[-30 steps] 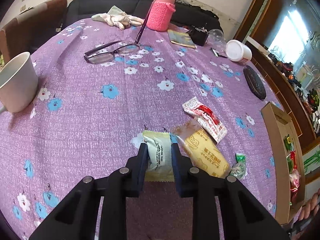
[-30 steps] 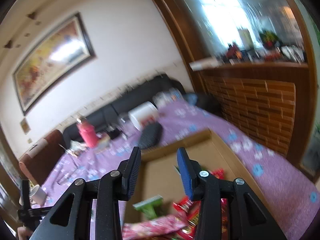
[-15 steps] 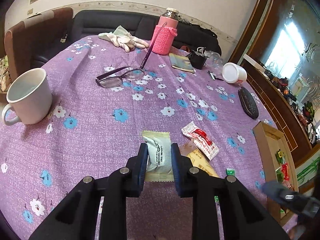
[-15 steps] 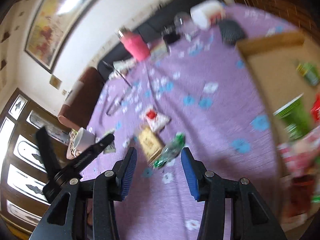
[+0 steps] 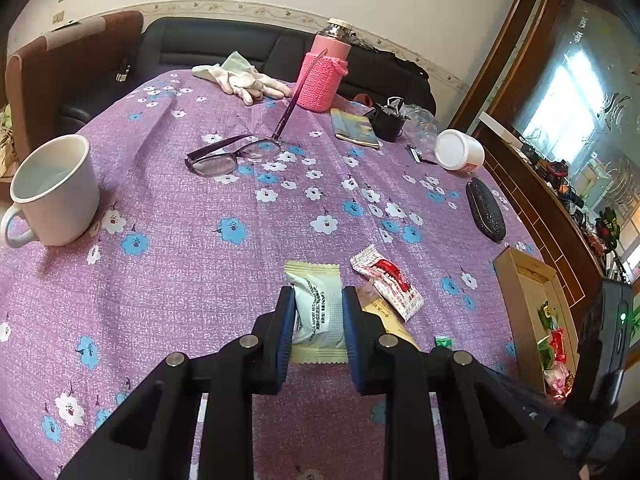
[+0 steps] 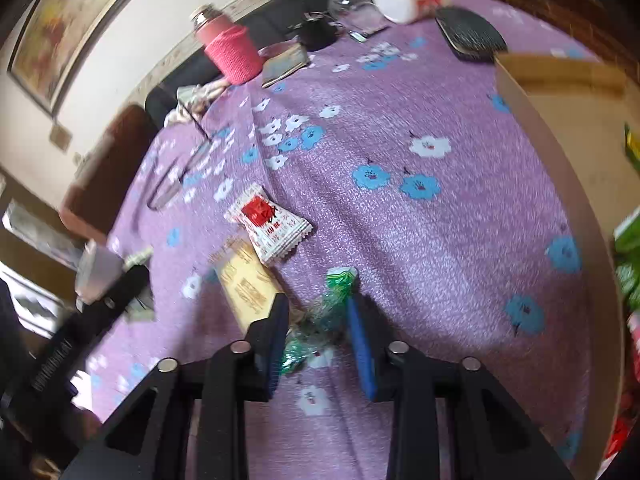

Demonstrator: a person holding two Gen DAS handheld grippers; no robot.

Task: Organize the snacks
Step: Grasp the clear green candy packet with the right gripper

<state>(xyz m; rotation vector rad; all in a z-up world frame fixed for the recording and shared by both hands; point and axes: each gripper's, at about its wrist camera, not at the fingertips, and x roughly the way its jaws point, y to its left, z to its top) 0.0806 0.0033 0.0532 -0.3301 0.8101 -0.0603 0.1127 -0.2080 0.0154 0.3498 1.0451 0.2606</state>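
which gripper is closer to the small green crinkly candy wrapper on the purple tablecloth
Right. The right gripper has the small green crinkly candy wrapper between its closing jaws. The left gripper is off to the side, clamped on a pale green-and-white snack packet.

Purple tablecloth (image 5: 200,280) patterned with blue and white flowers; white mug (image 5: 54,190); pink knitted bottle sleeve (image 5: 322,82); pale green snack packet (image 5: 316,312); red-and-white sachet (image 6: 268,226).

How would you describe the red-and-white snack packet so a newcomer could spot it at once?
On the purple flowered tablecloth, look left of the cardboard box. The red-and-white packet overlaps a tan packet; only it has a red panel on white wrapping.
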